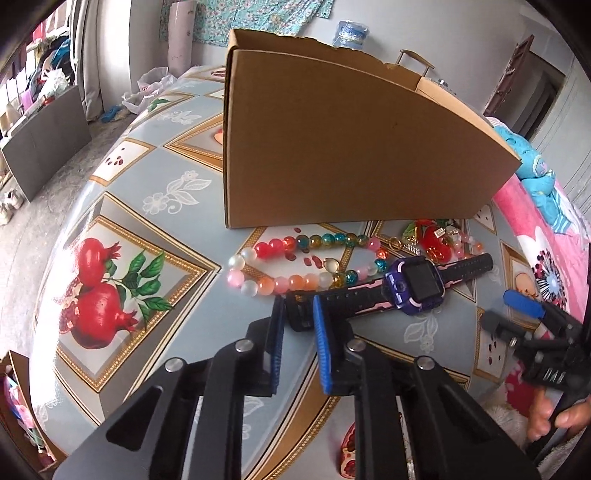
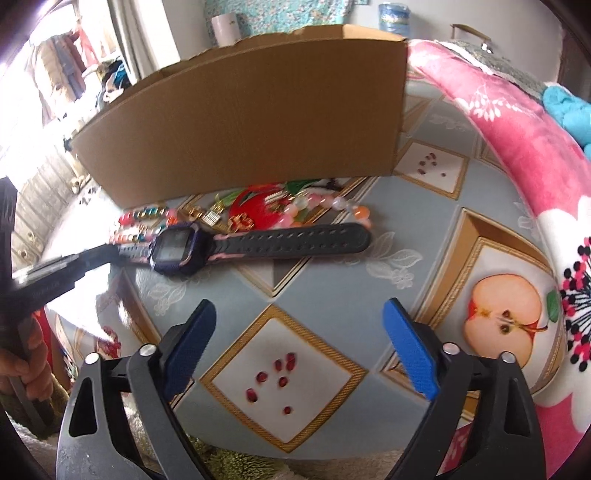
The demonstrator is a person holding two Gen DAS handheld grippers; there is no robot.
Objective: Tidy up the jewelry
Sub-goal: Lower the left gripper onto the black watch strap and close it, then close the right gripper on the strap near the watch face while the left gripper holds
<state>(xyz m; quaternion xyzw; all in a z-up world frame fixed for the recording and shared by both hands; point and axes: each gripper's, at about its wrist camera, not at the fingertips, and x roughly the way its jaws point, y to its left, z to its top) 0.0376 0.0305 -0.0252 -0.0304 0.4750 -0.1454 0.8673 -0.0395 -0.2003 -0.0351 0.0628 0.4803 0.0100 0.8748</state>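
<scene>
Watch (image 1: 413,284) strap end pinched in left gripper (image 1: 299,314); right gripper (image 2: 299,332) spread wide, empty.

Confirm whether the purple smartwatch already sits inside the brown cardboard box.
No, the purple smartwatch lies on the tablecloth in front of the cardboard box.

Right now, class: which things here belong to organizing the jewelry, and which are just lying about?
Belonging:
smartwatch, its strap end between the left gripper pads
bead necklace
red charm cluster
cardboard box

Lying about:
pink floral blanket
blue plush toy
water jug
</scene>
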